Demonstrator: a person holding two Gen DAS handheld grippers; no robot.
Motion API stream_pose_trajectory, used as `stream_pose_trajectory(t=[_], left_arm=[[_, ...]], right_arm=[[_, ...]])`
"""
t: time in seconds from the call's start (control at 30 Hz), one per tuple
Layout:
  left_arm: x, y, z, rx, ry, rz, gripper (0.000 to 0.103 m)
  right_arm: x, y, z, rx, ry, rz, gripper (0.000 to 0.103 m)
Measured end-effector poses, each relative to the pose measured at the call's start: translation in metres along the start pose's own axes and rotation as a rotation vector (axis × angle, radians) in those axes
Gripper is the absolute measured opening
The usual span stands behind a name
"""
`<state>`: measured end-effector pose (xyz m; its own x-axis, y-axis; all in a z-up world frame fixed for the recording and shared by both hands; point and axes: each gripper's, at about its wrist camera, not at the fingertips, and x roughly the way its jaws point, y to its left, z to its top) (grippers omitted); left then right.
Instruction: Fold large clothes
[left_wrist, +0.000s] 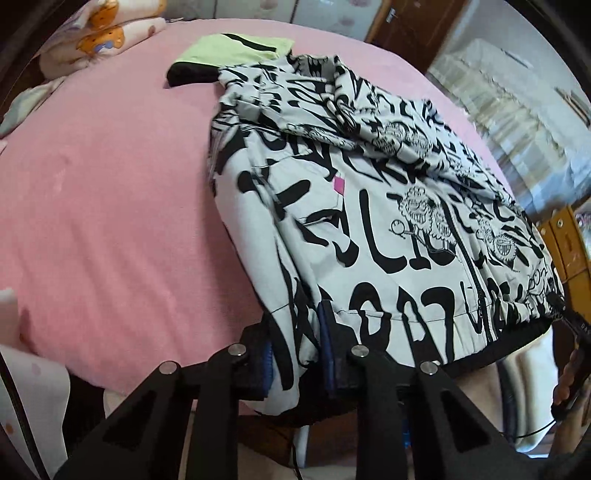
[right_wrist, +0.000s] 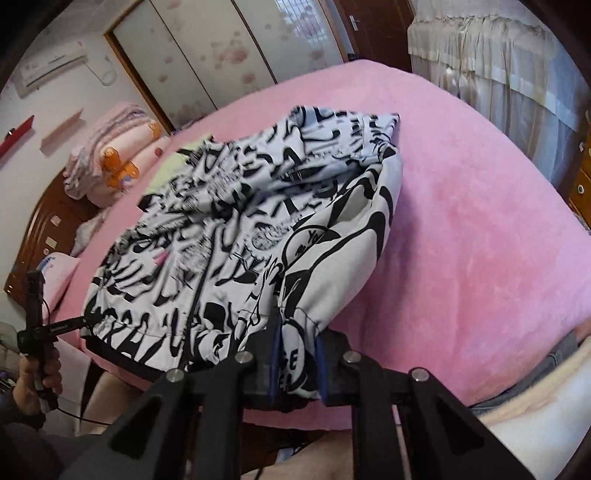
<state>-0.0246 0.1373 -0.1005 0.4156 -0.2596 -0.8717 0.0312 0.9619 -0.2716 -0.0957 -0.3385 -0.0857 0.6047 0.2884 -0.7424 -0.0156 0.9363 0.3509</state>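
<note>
1. Jacket (right_wrist: 258, 229), fold pinched in my right gripper (right_wrist: 297, 363): I read "GE".
2. Same jacket, just beyond that gripper: "YO" inside a circle; the other lettering I cannot read.

1. My left wrist camera looks steeply down along my left gripper (left_wrist: 295, 369), close over the jacket (left_wrist: 369, 206) hem at the bed (left_wrist: 110, 221) edge.
2. My right wrist camera looks likewise along my right gripper (right_wrist: 297, 365).
3. Both share the jacket (right_wrist: 240, 221) and bed (right_wrist: 480, 240).
</note>
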Motion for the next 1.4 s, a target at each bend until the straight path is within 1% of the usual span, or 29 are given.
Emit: stream_pose_trajectory(t=[0.2, 0.3, 0.33, 0.4, 0.47, 0.57, 0.67, 0.7, 0.77, 0.87, 0.9, 0.93, 1.0, 1.03, 1.1, 1.13, 1.17, 1.2, 1.23, 1.27, 1.3, 1.33, 1.37, 1.4], left_arm=[[-0.023, 0.02, -0.009, -0.074, 0.009, -0.037, 0.013], [-0.036, 0.03, -0.011, -0.118, 0.019, -0.075, 0.013], [-0.034, 0.033, 0.001, -0.128, 0.024, -0.086, 0.013], [-0.034, 0.039, 0.007, -0.175, 0.029, -0.122, 0.013], [-0.027, 0.043, 0.022, -0.222, 0.038, -0.16, 0.013], [-0.02, 0.043, 0.037, -0.256, 0.044, -0.186, 0.013], [-0.018, 0.043, 0.064, -0.288, 0.034, -0.233, 0.013], [-0.018, 0.04, 0.069, -0.292, 0.023, -0.242, 0.013], [-0.018, 0.037, 0.095, -0.303, -0.01, -0.277, 0.013], [-0.014, 0.03, 0.129, -0.319, -0.055, -0.306, 0.013], [-0.007, 0.028, 0.149, -0.324, -0.072, -0.314, 0.012], [-0.004, 0.027, 0.158, -0.328, -0.08, -0.314, 0.012], [0.014, 0.027, 0.193, -0.351, -0.095, -0.319, 0.012], [0.02, 0.029, 0.203, -0.359, -0.098, -0.319, 0.012], [0.046, 0.033, 0.235, -0.388, -0.099, -0.321, 0.014], [0.055, 0.035, 0.242, -0.395, -0.098, -0.323, 0.015], [0.073, 0.037, 0.258, -0.401, -0.084, -0.321, 0.016], [0.089, 0.039, 0.267, -0.414, -0.065, -0.322, 0.02], [0.101, 0.041, 0.273, -0.425, -0.046, -0.317, 0.028], [0.117, 0.045, 0.281, -0.444, -0.015, -0.307, 0.032], [0.129, 0.048, 0.285, -0.46, 0.002, -0.302, 0.039], [0.136, 0.051, 0.287, -0.462, 0.007, -0.297, 0.046], [0.143, 0.053, 0.291, -0.461, 0.01, -0.289, 0.048], [0.147, 0.054, 0.294, -0.456, 0.008, -0.295, 0.052]], right_arm=[[-0.019, 0.002, -0.003, -0.012, -0.012, 0.025, 0.014], [-0.032, 0.0, -0.003, -0.009, -0.014, 0.039, 0.014], [-0.035, -0.001, -0.003, -0.004, -0.016, 0.046, 0.014], [-0.038, -0.005, 0.001, 0.012, -0.018, 0.059, 0.014], [-0.037, -0.01, 0.007, 0.041, -0.022, 0.078, 0.014], [-0.032, -0.017, 0.019, 0.092, -0.028, 0.113, 0.014], [-0.025, -0.019, 0.041, 0.155, -0.041, 0.151, 0.014], [-0.023, -0.018, 0.048, 0.166, -0.047, 0.16, 0.014], [-0.017, -0.017, 0.07, 0.185, -0.06, 0.178, 0.014], [-0.007, -0.02, 0.105, 0.231, -0.067, 0.212, 0.014], [-0.003, -0.021, 0.115, 0.247, -0.068, 0.217, 0.014], [0.004, -0.023, 0.128, 0.265, -0.069, 0.219, 0.014], [0.022, -0.026, 0.156, 0.301, -0.07, 0.215, 0.014], [0.03, -0.026, 0.166, 0.31, -0.071, 0.212, 0.014], [0.051, -0.029, 0.186, 0.334, -0.068, 0.189, 0.015], [0.064, -0.031, 0.196, 0.343, -0.064, 0.176, 0.016], [0.08, -0.034, 0.207, 0.35, -0.058, 0.158, 0.02], [0.09, -0.036, 0.211, 0.361, -0.054, 0.141, 0.023], [0.104, -0.039, 0.217, 0.374, -0.044, 0.136, 0.026], [0.116, -0.041, 0.22, 0.375, -0.029, 0.132, 0.037], [0.132, -0.042, 0.225, 0.366, 0.0, 0.111, 0.052], [0.141, -0.043, 0.227, 0.357, 0.017, 0.093, 0.058], [0.148, -0.042, 0.227, 0.366, 0.02, 0.083, 0.063], [0.156, -0.041, 0.229, 0.33, 0.035, 0.063, 0.065]])
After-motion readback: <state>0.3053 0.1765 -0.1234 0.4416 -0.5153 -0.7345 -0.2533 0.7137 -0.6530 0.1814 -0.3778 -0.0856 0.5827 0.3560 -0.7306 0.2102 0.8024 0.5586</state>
